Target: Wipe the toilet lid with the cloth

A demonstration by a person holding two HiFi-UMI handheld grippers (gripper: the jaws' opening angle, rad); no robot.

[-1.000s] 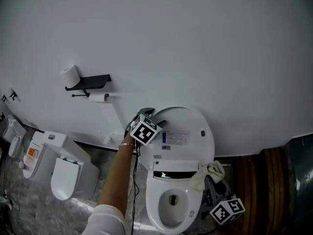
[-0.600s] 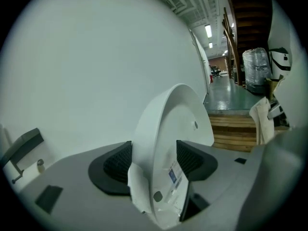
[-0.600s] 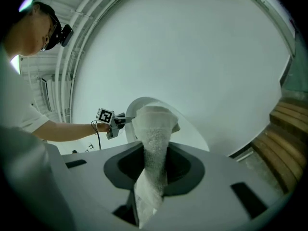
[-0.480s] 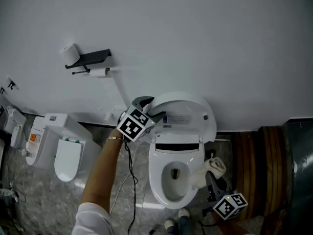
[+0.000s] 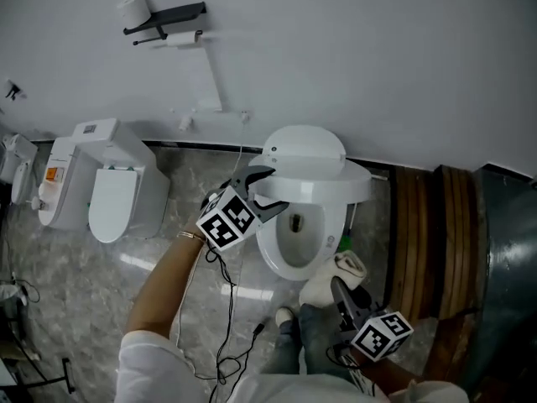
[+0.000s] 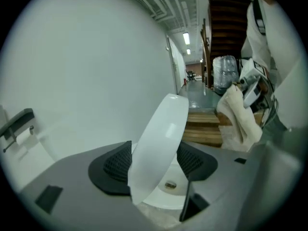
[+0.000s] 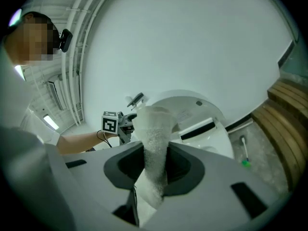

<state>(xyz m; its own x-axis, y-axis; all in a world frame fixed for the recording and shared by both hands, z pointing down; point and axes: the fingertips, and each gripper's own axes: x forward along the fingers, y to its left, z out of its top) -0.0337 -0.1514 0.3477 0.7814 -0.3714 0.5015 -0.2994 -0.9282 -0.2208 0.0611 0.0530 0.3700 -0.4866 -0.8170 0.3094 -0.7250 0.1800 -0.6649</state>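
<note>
A toilet room of a larger building, rather than of a home, is suggested. A white toilet (image 5: pixel 306 154) and a second toilet (image 5: pixel 105 187) are set along one white wall (image 5: pixel 377 57) with no partition between them. A paper holder (image 5: pixel 164 15) is fixed higher up. The floor (image 5: pixel 75 284) is of marbled stone, and wooden steps (image 5: pixel 428 242) are seen just beside.

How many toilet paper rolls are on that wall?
2: one roll stands on the shelf, one hangs under it.
</note>
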